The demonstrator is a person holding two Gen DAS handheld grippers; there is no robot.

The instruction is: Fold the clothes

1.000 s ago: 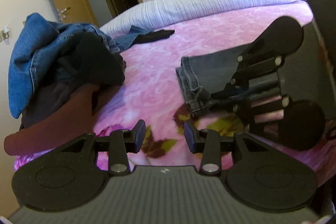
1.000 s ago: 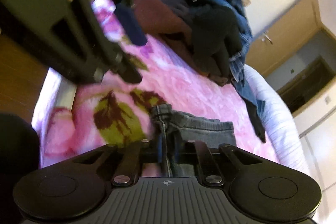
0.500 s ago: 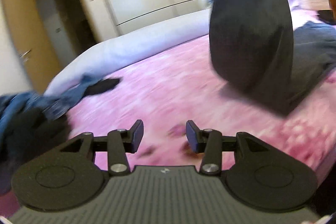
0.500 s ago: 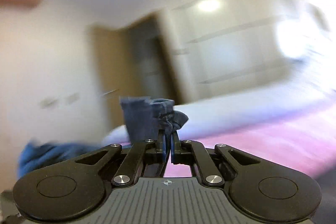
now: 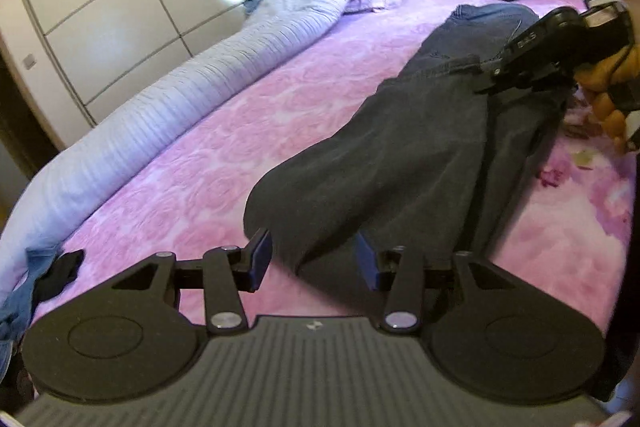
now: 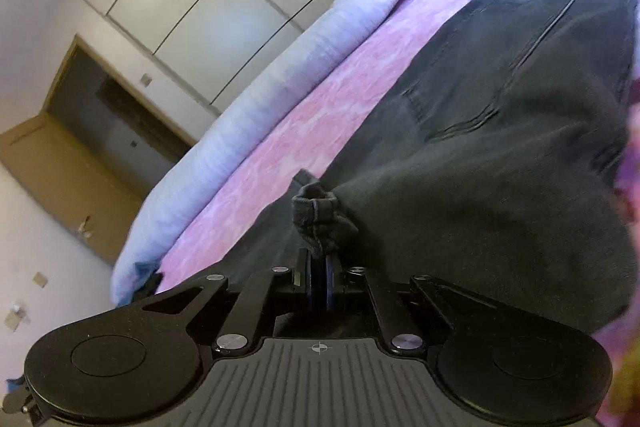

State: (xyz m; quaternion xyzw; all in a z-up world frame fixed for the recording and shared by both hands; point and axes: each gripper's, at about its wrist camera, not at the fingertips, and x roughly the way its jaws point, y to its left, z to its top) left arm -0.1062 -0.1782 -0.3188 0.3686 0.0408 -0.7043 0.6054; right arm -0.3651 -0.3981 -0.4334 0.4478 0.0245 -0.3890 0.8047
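Jeans, dark denim, hem bunched in right gripper's closed jaws; left gripper gapes empty.

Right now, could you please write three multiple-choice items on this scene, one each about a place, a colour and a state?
1. Where do the grey jeans lie?
A. on the pink bedspread
B. on the floor
C. in a wardrobe

2. What colour is the rolled duvet?
A. red
B. pale lilac
C. green

3. How is the right gripper?
A. open and empty
B. out of view
C. shut on the hem

Answers: 1 A, pink cover shows around the jeans. 2 B, as the left wrist view shows. 3 C, fabric is pinched between its closed fingers; the left gripper is open.
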